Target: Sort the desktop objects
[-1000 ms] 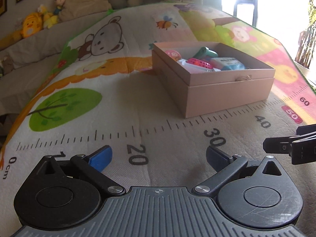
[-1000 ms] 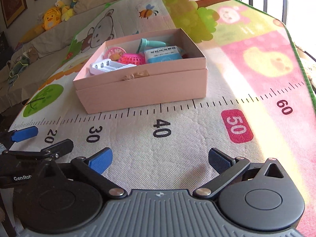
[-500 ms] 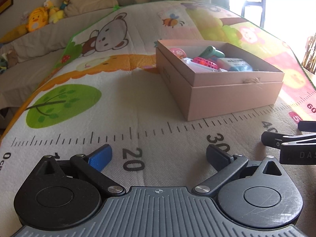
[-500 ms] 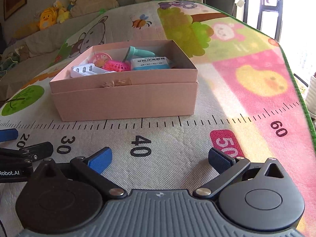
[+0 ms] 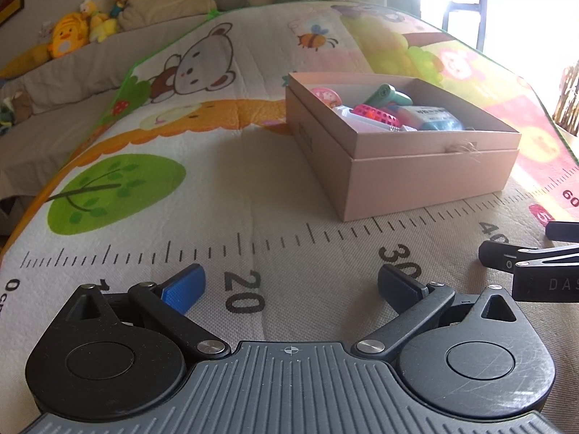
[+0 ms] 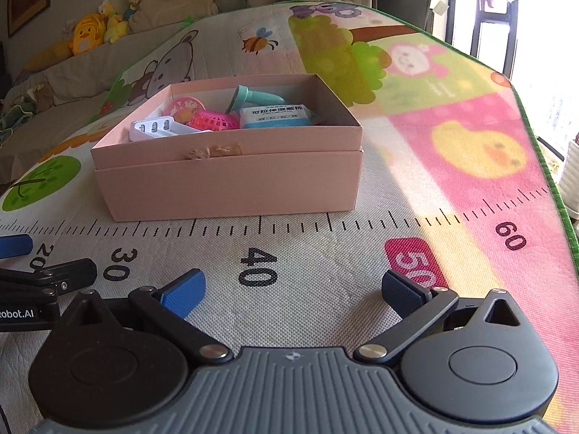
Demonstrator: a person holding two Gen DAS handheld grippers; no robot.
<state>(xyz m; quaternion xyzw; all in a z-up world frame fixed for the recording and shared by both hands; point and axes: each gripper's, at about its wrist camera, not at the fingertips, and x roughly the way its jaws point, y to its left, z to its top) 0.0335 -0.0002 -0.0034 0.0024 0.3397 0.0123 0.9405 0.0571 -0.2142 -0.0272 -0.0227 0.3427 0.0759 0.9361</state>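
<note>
I see a pale pink box on a play mat printed with a black ruler scale, a bear, a bee, a green tree and a yellow chick on pink. In the box lie a hot-pink mesh ball, a white tray, a teal tube and a light blue packet. My gripper pads are blue on black arms.

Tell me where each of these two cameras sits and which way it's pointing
Left wrist: on the left gripper, low over the play mat, facing the pink box ahead to its right; its own open fingers show, and the right gripper at the right edge.
Right wrist: on the right gripper, facing the box ahead to its left; its own open fingers show, and the left gripper at the left edge.
Shared: box, mat ruler, plush toys.
</note>
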